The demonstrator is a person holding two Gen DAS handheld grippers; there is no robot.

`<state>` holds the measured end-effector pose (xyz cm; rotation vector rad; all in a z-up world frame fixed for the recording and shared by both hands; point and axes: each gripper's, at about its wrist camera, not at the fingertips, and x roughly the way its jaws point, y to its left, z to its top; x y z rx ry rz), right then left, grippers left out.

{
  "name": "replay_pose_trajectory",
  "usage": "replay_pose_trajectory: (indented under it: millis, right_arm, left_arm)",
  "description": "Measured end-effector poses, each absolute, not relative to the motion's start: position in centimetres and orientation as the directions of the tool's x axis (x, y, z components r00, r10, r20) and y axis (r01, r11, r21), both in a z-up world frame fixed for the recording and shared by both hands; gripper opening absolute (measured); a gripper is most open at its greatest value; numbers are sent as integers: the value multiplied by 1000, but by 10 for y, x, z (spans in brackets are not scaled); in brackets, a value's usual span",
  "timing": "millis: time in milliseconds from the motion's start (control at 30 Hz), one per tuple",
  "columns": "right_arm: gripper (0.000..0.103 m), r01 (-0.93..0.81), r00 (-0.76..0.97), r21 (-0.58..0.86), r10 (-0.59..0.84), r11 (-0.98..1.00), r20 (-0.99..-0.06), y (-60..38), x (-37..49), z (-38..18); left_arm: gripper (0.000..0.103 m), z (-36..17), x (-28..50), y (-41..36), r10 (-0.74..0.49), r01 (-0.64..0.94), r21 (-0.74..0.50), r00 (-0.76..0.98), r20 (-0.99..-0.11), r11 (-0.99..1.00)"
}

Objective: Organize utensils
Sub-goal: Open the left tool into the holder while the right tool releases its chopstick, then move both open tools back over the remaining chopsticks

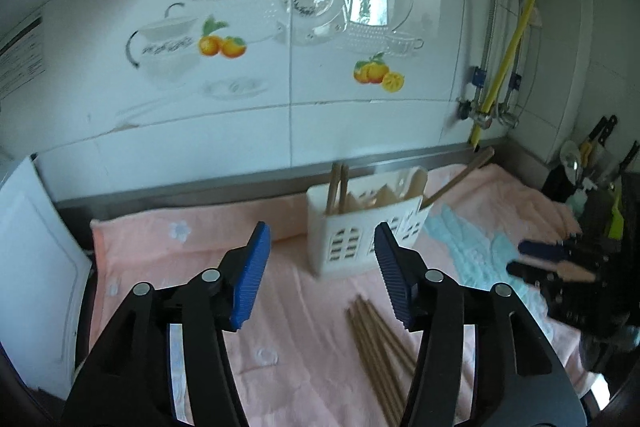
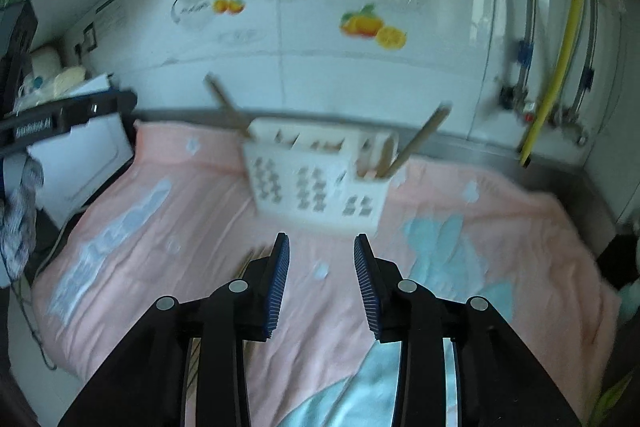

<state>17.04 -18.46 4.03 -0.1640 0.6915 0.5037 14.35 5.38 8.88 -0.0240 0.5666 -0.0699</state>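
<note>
A white slotted utensil caddy (image 1: 362,227) stands on the pink towel (image 1: 192,259) near the back wall, with chopsticks leaning out of its left end (image 1: 337,187) and right end (image 1: 460,179). Several loose chopsticks (image 1: 376,343) lie on the towel in front of it, beside my left gripper's right finger. My left gripper (image 1: 320,247) is open and empty, just before the caddy. In the right wrist view the caddy (image 2: 316,175) is ahead of my right gripper (image 2: 322,247), which is open and empty. The right gripper also shows at the left wrist view's right edge (image 1: 560,263).
A white board (image 1: 36,267) leans at the towel's left end. A tiled wall with fruit decals, a yellow hose (image 1: 508,55) and pipes stand behind. Knives and utensils (image 1: 592,155) sit at the far right. A metal counter edge (image 2: 500,151) runs behind the towel.
</note>
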Motion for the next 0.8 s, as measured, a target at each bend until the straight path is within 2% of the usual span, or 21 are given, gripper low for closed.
replay_pose_trajectory:
  millis: [200,400,633,800]
  right_arm:
    - [33,-503,601,64,402,862,-690,-178,135,-13]
    - [31,-496,566,79,390,865,-726,-169,108,-57]
    - [25,-474,523,122,390,872,-758,-162,99,-91]
    - [21,-471,512,116,378,874,-771,-158,99,-103]
  left_arm:
    - [62,57,113,59,-34,20,-32,836,-547,999]
    - [65,22,93,67,-46,-6,-88,811,-583,996]
    - [68,-14,75,76,-62,-46,-155,777,-626,987]
    - [69,-33,65,81,-32,-82,-144,758,-651,986]
